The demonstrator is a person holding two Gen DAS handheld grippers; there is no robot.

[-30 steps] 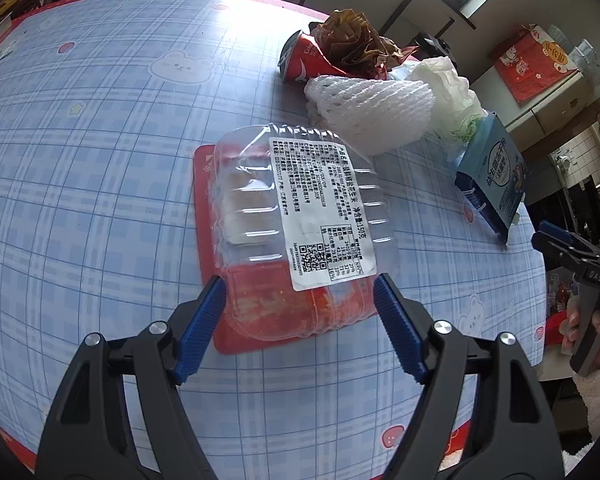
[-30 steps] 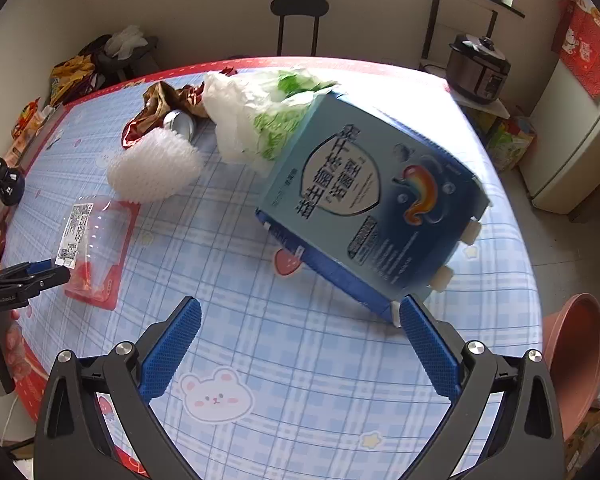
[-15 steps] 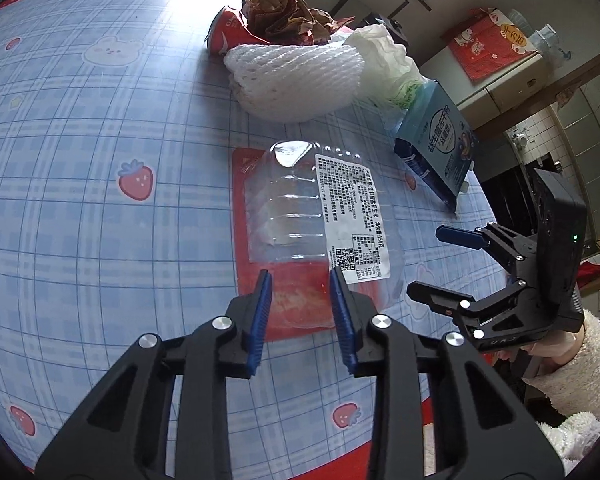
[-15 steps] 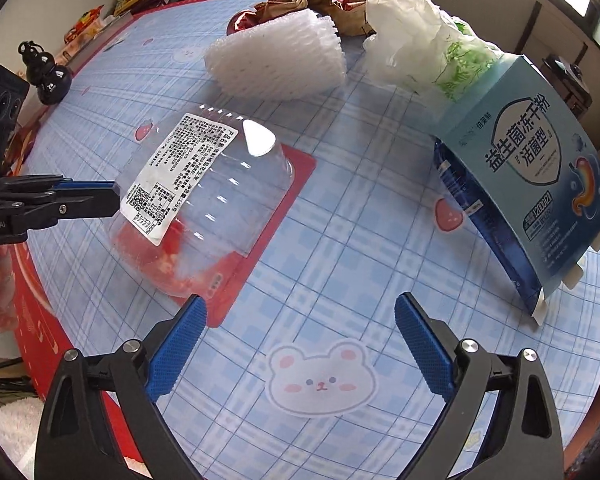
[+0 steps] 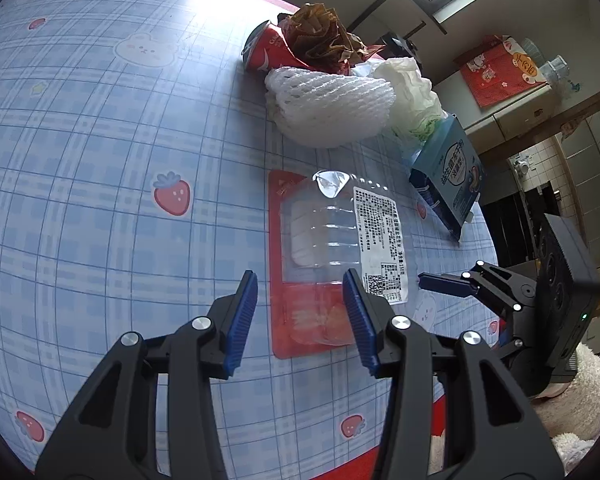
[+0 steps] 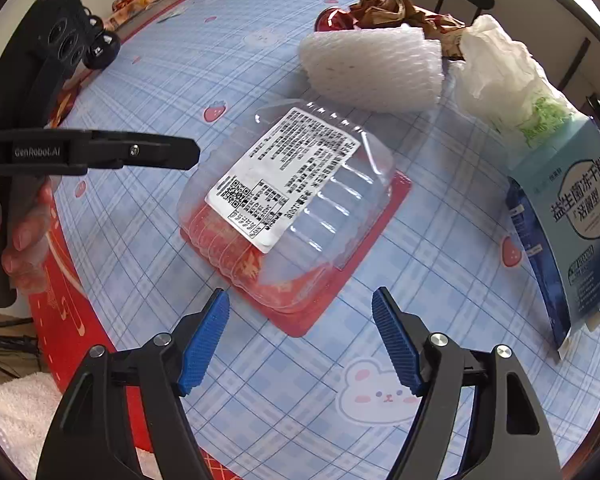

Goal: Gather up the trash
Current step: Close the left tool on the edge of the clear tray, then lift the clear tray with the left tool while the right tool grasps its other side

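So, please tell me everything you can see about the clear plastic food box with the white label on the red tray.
The clear plastic clamshell box has a ribbed, domed lid bearing a white printed label with QR codes. It sits closed on a flat red tray base, with reddish contents showing at its near end. It lies flat on the blue checked tablecloth. Neither the left gripper nor the right gripper touches it; both are open.

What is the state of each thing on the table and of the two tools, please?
Left tool: open, holding nothing.
Right tool: open, holding nothing.
Clear plastic food tray: lid closed, lying flat on the table.
Red can: lying on its side.
White foam net: lying flat.
Blue carton: tilted, flaps open.
White plastic bag: crumpled.
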